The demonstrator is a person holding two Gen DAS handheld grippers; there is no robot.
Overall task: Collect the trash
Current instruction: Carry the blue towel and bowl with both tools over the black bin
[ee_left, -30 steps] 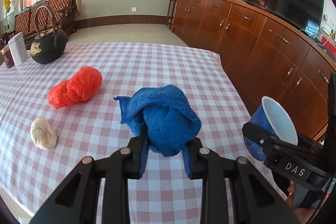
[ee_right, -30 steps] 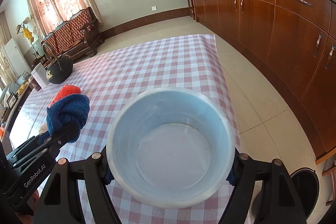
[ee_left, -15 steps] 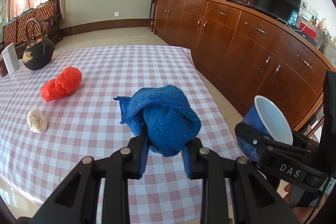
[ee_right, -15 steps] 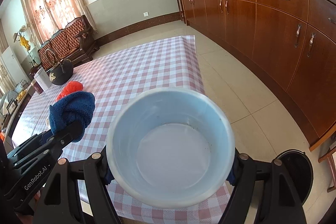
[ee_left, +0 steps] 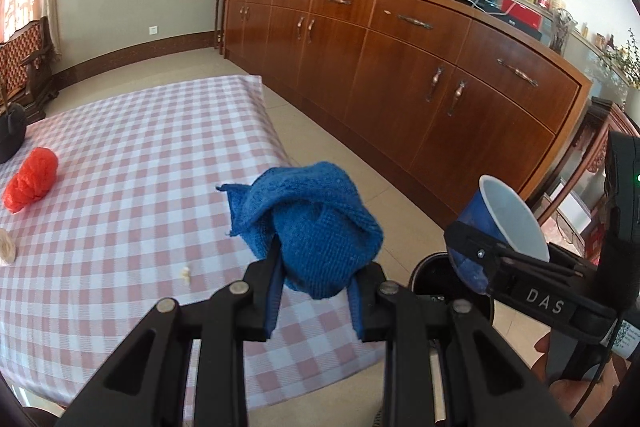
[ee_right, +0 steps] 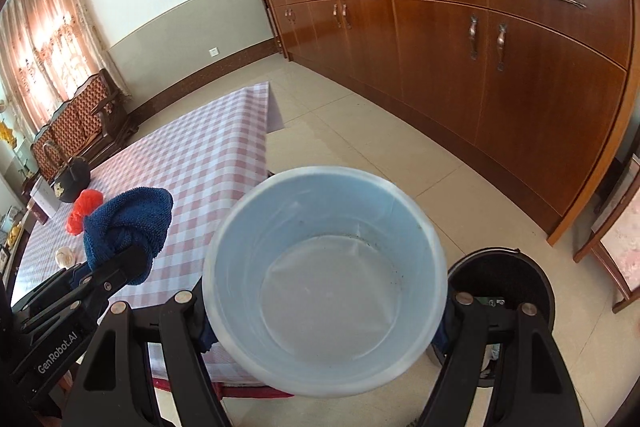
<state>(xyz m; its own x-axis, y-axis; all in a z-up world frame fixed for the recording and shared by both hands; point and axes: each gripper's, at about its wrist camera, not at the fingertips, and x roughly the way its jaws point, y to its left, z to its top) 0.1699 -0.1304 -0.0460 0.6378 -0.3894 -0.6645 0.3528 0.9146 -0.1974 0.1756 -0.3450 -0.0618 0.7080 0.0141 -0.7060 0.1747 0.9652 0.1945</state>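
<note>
Both of our grippers have swung away from the middle of the pink-and-white checked tablecloth (ee_left: 132,163) toward its floor-side corner, so the round black waste bin (ee_right: 516,267) on the tiled floor now shows far more of its mouth than it did a second ago. Our left gripper (ee_left: 316,287) is clamped together on the bunched blue knitted cloth (ee_left: 308,223), which hangs above the table's edge, and our right gripper (ee_right: 324,311) is closed on the blue paper cup with the white inside (ee_right: 324,267), held tilted with its mouth toward the camera. We judge the step in hand to be the carry to the bin, and to do it well we should bring the cup squarely over the dark opening before tipping it further, keep the cloth hand clear of the rim, and release only once each item sits above the mouth. As for containers, the cup looks empty apart from a few dark specks near its base; the bin's inside is too dark to read, though something pale shows at its near rim. Left on the table are a crumpled red plastic bag (ee_left: 32,179), a small pale wad (ee_left: 7,247), a tiny yellowish crumb (ee_left: 185,273) and a black iron kettle (ee_right: 72,179).
</note>
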